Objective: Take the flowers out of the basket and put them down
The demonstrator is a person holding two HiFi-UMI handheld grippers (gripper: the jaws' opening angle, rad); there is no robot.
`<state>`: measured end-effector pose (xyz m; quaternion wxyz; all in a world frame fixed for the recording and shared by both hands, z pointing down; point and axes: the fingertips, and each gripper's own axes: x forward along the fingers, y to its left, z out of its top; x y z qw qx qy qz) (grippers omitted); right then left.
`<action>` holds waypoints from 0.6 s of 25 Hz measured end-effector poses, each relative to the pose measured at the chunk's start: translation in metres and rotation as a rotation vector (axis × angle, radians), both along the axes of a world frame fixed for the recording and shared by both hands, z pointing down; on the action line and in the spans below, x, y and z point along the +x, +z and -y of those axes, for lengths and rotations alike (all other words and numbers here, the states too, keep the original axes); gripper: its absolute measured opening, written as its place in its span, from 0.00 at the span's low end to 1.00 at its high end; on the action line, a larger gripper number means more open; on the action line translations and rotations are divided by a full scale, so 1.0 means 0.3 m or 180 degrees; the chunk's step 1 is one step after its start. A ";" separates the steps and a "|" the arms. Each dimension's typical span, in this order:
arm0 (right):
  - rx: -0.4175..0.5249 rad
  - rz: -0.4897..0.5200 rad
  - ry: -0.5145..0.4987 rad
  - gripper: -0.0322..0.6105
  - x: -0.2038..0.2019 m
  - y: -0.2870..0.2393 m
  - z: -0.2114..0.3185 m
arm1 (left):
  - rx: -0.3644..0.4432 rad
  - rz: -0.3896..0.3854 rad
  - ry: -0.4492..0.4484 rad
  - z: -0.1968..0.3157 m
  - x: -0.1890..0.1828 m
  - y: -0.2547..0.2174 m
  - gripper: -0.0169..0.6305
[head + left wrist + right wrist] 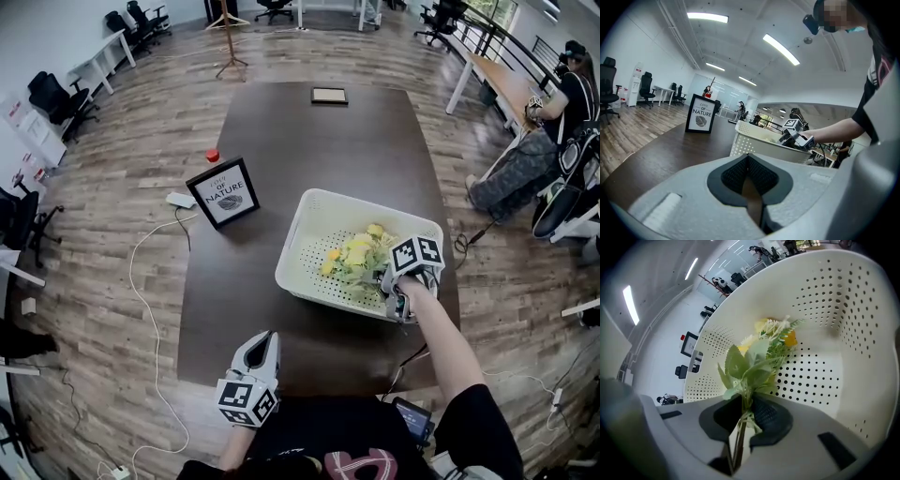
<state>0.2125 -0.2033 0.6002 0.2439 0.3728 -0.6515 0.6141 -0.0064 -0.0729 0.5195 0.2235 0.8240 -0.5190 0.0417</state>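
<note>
A bunch of yellow flowers with green leaves (pixel 356 255) lies in the white perforated basket (pixel 309 211) on the dark table. My right gripper (pixel 396 295) reaches into the basket's near right corner. In the right gripper view the jaws are shut on the flower stems (pixel 740 439), with leaves and blooms (pixel 761 352) fanning out ahead. My left gripper (pixel 261 349) hovers over the table's near edge, left of the basket, its jaws shut with nothing between them (pixel 751 187). From there the basket (pixel 759 145) and the right gripper (pixel 794 136) show ahead.
A framed "Love of Nature" sign (pixel 223 193) stands left of the basket. A small dark tablet (pixel 329 95) lies at the table's far end. A red cap (pixel 213 155) sits by the left edge. Office chairs and a seated person (pixel 553 122) ring the room.
</note>
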 end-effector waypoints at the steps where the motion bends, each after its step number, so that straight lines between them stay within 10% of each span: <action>1: 0.0021 0.0001 0.0010 0.14 -0.001 -0.004 0.000 | -0.0003 0.0005 -0.0005 -0.004 -0.005 0.000 0.04; 15: 0.0398 -0.0016 0.0042 0.12 -0.012 -0.062 0.025 | 0.0025 0.0057 0.0004 -0.021 -0.039 -0.001 0.04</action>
